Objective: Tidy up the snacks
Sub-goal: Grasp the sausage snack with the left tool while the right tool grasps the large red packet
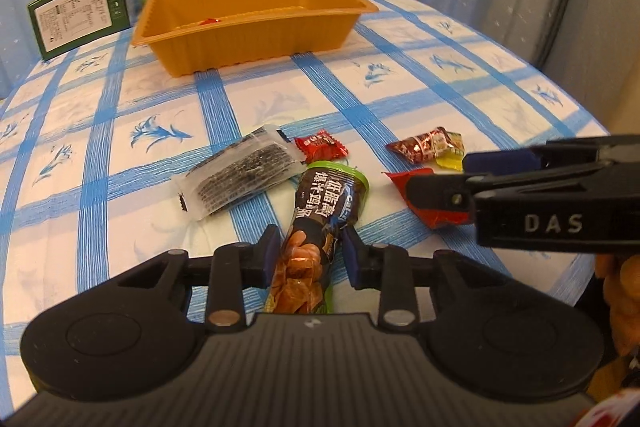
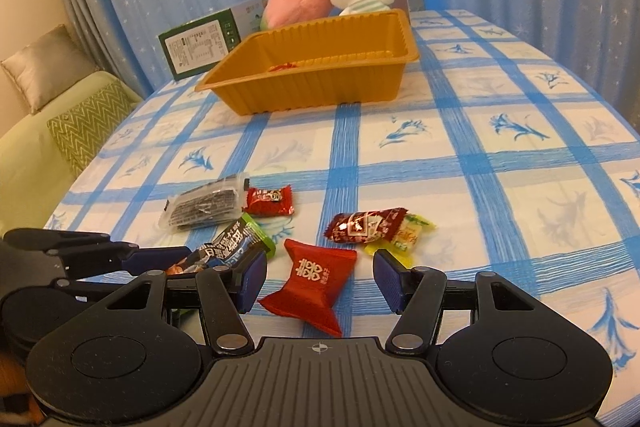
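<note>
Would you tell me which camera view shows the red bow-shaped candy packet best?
The right wrist view: the red candy packet lies whole between the open right gripper pads, gold emblem facing up. In the left wrist view the right gripper's finger covers most of the packet, so only red edges show.

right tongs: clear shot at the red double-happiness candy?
Probably yes. The red candy lies between the open right tongs, pads either side, not touching. The left tongs work the chicken snack stick alongside, apart from it.
</note>
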Action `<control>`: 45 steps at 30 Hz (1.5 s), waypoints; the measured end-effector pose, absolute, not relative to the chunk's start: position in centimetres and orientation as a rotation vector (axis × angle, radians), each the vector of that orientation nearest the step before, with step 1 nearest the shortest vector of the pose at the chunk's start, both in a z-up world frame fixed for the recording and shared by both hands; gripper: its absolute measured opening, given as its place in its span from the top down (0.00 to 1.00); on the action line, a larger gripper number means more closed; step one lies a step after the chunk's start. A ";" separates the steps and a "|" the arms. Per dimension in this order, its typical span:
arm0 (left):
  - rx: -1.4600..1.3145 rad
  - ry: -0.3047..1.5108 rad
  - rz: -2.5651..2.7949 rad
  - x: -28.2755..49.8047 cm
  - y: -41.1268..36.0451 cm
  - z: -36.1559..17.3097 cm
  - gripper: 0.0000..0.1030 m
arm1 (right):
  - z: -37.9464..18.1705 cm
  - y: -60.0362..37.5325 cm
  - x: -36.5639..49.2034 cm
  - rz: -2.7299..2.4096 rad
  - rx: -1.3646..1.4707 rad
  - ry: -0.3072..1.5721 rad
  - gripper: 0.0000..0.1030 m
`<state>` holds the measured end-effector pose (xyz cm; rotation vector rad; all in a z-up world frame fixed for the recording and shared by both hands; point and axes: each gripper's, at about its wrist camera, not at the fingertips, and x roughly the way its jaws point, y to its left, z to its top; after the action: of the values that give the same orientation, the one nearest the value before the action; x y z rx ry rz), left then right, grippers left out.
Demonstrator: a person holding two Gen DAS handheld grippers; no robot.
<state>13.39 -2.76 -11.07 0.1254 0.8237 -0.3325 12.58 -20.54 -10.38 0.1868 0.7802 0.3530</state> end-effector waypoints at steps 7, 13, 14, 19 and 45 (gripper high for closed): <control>0.157 0.808 -0.361 13.4 -3.0 -11.6 0.68 | -11.3 -20.0 13.3 0.357 0.172 0.829 0.69; 0.170 0.818 -0.363 13.7 -3.3 -11.5 0.68 | -11.2 -19.1 12.8 0.371 0.072 0.815 0.73; 0.171 0.823 -0.361 13.8 -3.4 -11.5 0.68 | -11.2 -18.9 12.7 0.373 0.048 0.810 0.73; 0.189 0.830 -0.358 13.8 -3.7 -11.4 0.71 | -11.4 -19.3 12.6 0.360 0.048 0.794 0.74; 0.034 0.779 -0.243 14.5 -3.9 -5.4 0.75 | -6.1 -22.0 13.2 0.301 0.125 0.695 0.74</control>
<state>14.54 -3.86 -5.43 0.0340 0.7795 -0.2431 13.20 -22.03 -6.10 0.1253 0.6949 0.3007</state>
